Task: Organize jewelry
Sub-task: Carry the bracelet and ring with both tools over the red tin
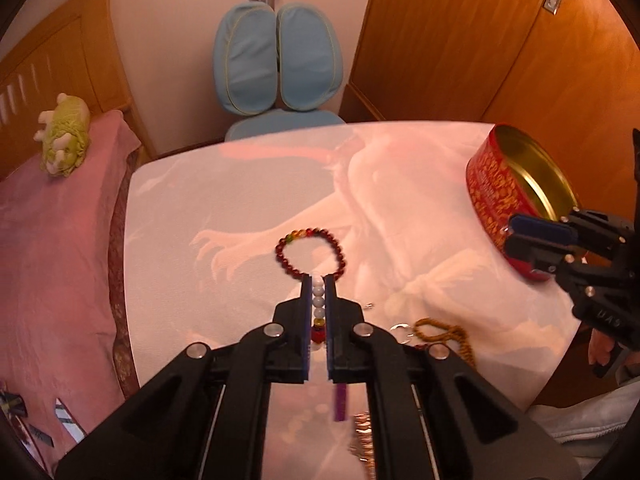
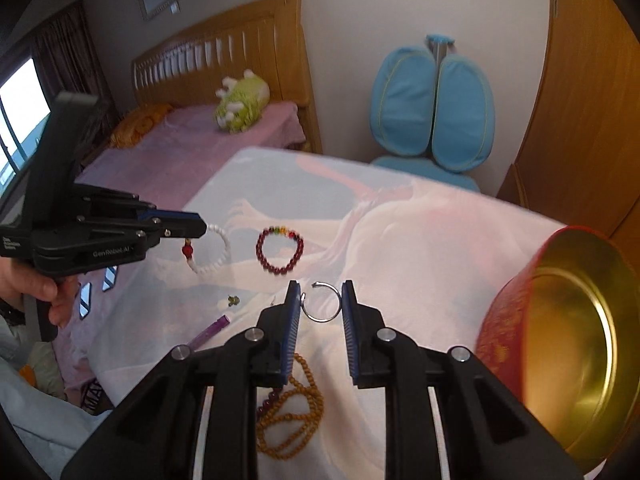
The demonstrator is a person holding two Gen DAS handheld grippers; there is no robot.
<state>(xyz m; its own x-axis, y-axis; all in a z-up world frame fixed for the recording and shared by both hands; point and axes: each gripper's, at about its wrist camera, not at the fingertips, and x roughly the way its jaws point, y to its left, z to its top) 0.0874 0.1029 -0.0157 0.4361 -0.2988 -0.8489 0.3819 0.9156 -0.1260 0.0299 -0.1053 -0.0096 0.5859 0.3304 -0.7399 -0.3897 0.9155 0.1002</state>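
A white bead bracelet (image 1: 318,300) was held in the closed left tool (image 1: 318,280), dangling clear of the tabletop (image 1: 248,200). A thin silver ring (image 2: 322,301) was pinched across its width in the narrowed right tool (image 2: 320,292). The open red tin (image 2: 568,344) lay to the right, nearer the right tool, its mouth tilted toward it. A red bead bracelet (image 2: 280,250) lay ahead on the tabletop.

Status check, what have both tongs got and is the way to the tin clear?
Left tongs shut on white bead bracelet. Right tongs shut on silver ring. Red tin open, empty. Nothing in the way.
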